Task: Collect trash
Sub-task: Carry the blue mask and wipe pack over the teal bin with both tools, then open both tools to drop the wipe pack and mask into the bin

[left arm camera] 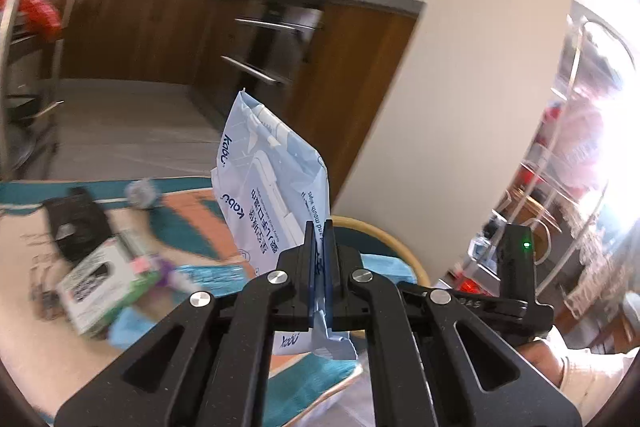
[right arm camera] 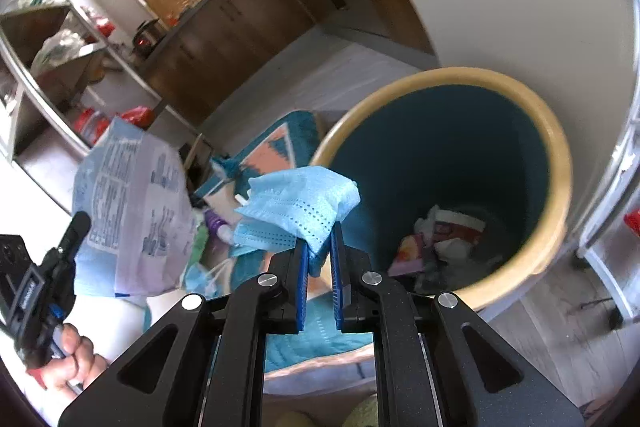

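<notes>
Left claw pinching wipes packet, right claw gripping face mask (crumpled) — beside bin

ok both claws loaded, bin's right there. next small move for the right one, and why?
Probably carry the right claw a little further forward until the blue face mask hangs over the bin's mouth, then open. The mask is pinched at its corner just short of the yellow rim, and the bin already holds trash. The left claw, shut on the wipes packet, can follow.
</notes>
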The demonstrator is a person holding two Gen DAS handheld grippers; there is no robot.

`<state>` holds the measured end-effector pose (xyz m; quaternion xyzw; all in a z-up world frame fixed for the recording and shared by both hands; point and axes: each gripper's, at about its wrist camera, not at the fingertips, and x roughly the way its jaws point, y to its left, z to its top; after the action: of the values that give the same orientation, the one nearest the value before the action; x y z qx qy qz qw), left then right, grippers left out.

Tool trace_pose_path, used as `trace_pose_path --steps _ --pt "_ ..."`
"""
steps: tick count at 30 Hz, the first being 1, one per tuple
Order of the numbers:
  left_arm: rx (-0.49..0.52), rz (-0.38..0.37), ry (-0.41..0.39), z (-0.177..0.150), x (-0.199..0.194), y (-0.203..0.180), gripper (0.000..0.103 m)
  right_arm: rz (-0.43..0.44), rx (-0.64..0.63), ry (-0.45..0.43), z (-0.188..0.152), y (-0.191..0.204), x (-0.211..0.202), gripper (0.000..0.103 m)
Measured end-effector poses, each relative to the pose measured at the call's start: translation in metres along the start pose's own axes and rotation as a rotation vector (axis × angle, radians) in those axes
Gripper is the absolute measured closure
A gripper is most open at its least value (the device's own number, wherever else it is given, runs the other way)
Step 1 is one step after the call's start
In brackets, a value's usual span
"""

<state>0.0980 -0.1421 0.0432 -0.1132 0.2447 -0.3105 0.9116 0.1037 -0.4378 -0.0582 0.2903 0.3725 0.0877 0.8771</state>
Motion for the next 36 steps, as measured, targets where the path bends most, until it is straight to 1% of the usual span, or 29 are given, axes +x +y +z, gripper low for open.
trace_pose_path --steps 4,9,15,17,21,23,28,36 --pt "0.028 -0.054 0.035 0.001 0.032 -0.021 0.1 -0.019 0.035 -0.026 0.003 -0.014 -0.007 0.091" --pt "0.02 -0.106 0.096 -0.003 0.08 -0.041 0.1 -0.05 0.093 -0.054 0.007 -0.025 -0.01 0.091" --pt "0.053 -0.107 0.181 -0.014 0.127 -0.055 0.1 -0.103 0.111 -0.025 0.006 -0.031 0.003 0.091" --pt "0.051 -0.102 0.199 -0.016 0.136 -0.055 0.1 -0.115 0.126 -0.011 0.006 -0.035 0.007 0.091" --pt "0.024 -0.098 0.233 -0.023 0.149 -0.048 0.1 -0.131 0.133 0.004 0.006 -0.039 0.012 0.091" --pt "0.009 -0.108 0.233 -0.024 0.149 -0.045 0.1 -0.14 0.129 0.013 0.006 -0.038 0.014 0.091" --pt "-0.004 -0.104 0.236 -0.023 0.152 -0.043 0.1 -0.146 0.125 0.03 0.005 -0.036 0.02 0.091" --pt "-0.061 -0.125 0.232 -0.013 0.154 -0.034 0.1 -0.137 0.127 0.026 0.01 -0.036 0.025 0.091"
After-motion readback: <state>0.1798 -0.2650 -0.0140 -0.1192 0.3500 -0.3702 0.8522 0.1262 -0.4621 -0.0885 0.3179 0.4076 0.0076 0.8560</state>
